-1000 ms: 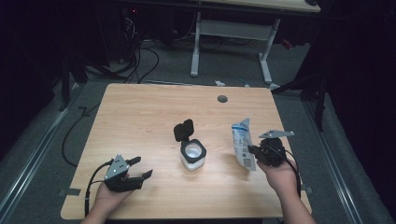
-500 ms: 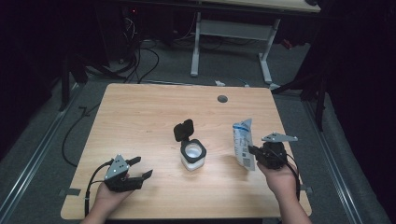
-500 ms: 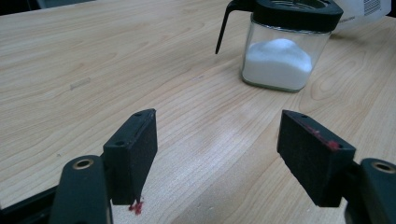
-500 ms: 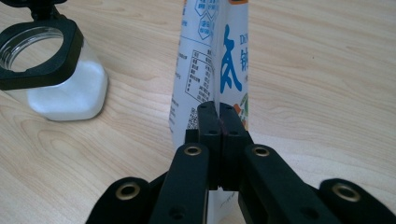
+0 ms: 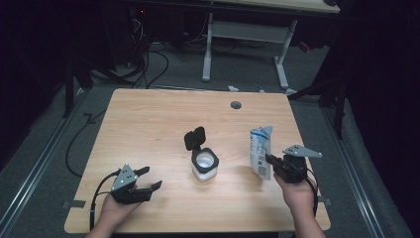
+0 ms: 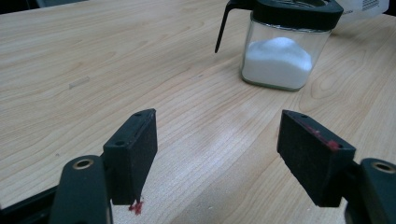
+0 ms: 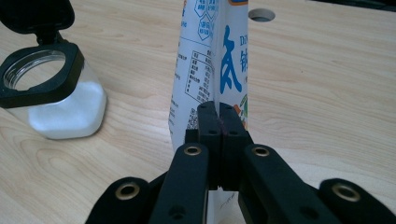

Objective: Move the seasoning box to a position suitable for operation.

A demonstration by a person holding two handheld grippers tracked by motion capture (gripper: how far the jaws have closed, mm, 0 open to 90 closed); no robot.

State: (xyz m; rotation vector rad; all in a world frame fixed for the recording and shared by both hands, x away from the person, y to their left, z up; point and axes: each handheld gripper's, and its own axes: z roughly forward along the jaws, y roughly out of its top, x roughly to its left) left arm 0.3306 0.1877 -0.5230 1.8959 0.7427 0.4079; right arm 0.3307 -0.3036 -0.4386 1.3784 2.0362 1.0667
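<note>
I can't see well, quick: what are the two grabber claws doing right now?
Left gripper: open, holding nothing, above the table.
Right gripper: shut on the edge of the white bag, held upright.

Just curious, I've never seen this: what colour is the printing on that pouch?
Blue print on a white pouch; clearest in the right gripper view.

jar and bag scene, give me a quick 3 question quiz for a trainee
1. True or false: the jar's lid is flipped open.
2. Which gripper holds the bag? A) left B) right C) neither
3. What does the jar hold, and how full is it?

Key:
1. True.
2. B: the right gripper has its jaws shut on the bag's edge; the left gripper stands open over bare table.
3. White powder, roughly half full.
</note>
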